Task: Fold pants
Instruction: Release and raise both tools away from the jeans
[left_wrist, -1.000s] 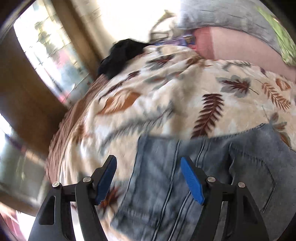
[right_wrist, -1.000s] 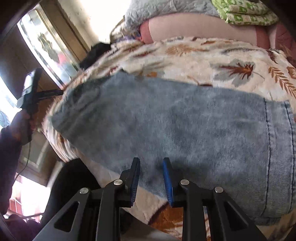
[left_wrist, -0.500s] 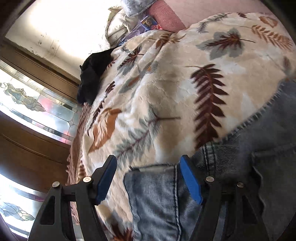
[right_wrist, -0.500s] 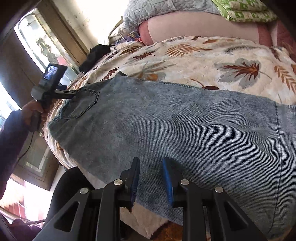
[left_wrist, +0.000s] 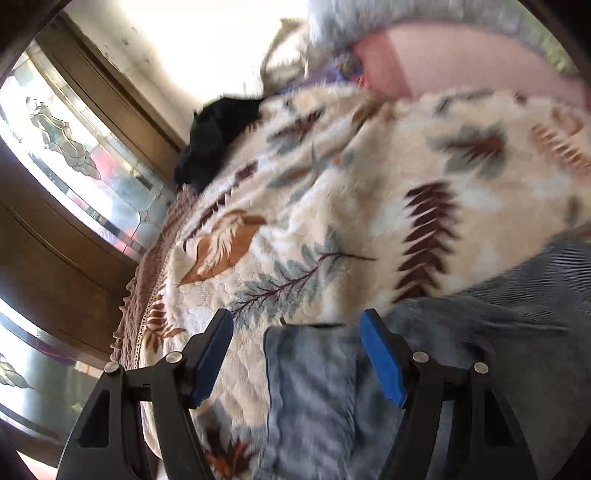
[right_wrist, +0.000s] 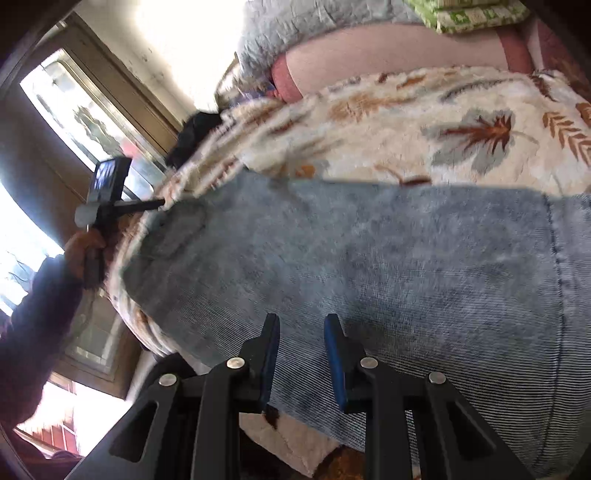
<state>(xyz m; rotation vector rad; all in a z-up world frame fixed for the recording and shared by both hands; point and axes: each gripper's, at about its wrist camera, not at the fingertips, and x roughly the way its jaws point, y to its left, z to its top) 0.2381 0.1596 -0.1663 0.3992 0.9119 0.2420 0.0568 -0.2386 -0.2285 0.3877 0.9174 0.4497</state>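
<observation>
Pants lie across blanket, before pillows.

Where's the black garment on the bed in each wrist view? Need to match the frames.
Left wrist: black crumpled garment at upper left, on the far edge of the cream leaf-print blanket.
Right wrist: upper left, smaller and blurred, same blanket edge.
Shared landmark: pink pillow beyond the blanket.

Both wrist views look steeply down, close, sharing jeans on blanket
</observation>
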